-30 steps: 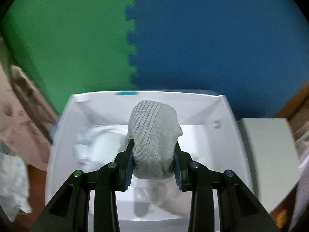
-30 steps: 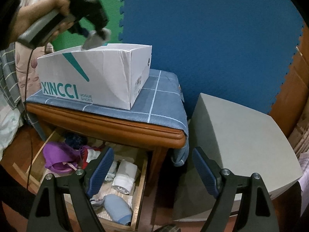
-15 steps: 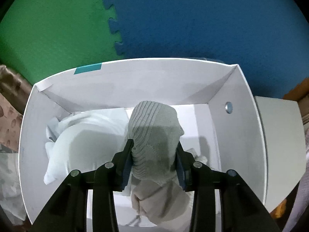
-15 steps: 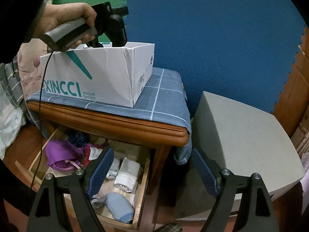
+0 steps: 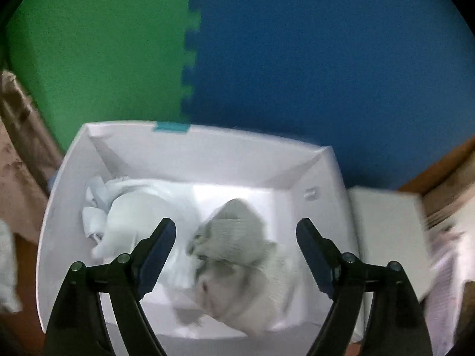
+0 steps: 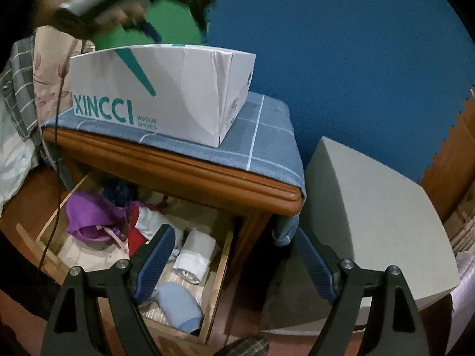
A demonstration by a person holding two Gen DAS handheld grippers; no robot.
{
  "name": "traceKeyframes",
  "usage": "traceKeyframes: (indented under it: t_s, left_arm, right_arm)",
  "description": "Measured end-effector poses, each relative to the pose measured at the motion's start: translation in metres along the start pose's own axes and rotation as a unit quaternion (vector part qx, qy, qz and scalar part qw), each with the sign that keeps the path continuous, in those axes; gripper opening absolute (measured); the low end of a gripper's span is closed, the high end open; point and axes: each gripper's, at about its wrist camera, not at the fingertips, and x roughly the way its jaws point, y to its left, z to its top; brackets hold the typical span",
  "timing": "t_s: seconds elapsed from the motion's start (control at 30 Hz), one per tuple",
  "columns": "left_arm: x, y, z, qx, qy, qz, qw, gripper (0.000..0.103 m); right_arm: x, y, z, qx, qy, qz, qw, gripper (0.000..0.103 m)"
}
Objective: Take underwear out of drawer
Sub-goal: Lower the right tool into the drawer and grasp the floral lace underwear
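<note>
My left gripper [image 5: 236, 255] is opening, fingers apart over the box [image 5: 207, 145]; the grey underwear [image 5: 234, 237] drops free inside. My right gripper [image 6: 234, 261] hangs wide, empty, above the drawer [image 6: 216, 273], where more clothes remain.

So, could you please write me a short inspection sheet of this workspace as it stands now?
Surface: nightstand under a blue checked cloth; white XINCCI shoe box on it.
Job's things: grey ribbed underwear and white garment lying in the box; open drawer holds purple garment, red item, white roll, blue roll.
Clutter: grey box beside the nightstand.
Grippers: left gripper opening above the grey underwear, pads clear; right gripper open, empty, above the drawer.
Cables: dark cord hanging from the left gripper.
Surroundings: green and blue foam mats.
</note>
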Motion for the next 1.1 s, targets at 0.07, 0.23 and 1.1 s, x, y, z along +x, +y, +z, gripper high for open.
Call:
traceKeyframes:
  t_s: [0.07,0.23,1.1]
  left_arm:
    - [-0.039,0.005,-0.016,0.007,-0.050,-0.032,0.9982,0.087]
    - [-0.139,0.045,-0.115,0.064,-0.211,-0.054,0.9739,0.102]
    - [-0.085,0.146,-0.255,0.041,-0.163,-0.028,0.9853,0.102]
  right_arm:
    - [0.005,-0.003,-0.002,0.008,0.018,0.013,1.000,0.085]
    - [0.035,0.015,-0.010,-0.017,0.105,0.055,0.993,0.085]
    - [0.200,0.172,-0.058,0.032,0.446,0.099,0.889,0.086]
